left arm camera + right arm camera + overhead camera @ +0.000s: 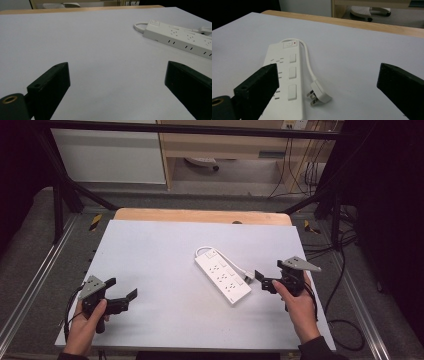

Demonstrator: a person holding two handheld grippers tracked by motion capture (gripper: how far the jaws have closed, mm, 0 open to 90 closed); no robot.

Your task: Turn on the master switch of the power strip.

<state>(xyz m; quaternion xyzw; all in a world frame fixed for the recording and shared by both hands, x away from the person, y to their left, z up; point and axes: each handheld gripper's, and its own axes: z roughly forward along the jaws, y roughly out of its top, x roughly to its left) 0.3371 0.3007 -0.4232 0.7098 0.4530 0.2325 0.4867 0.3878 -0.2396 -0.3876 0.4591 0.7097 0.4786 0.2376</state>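
The right gripper (261, 281) hangs just above the table (165, 270) with its jaws spread wide and nothing between them. Just ahead of its jaws lies the plug (318, 93), prongs pointing back toward it, and immediately beyond the left jaw lies the white power strip (285, 82), its cord (308, 61) looping away to the far end. The left gripper (122, 292), jaws also wide and empty, sits well apart, the strip off to its front right.

One power strip (222, 275), one plug (318, 94), two grippers.
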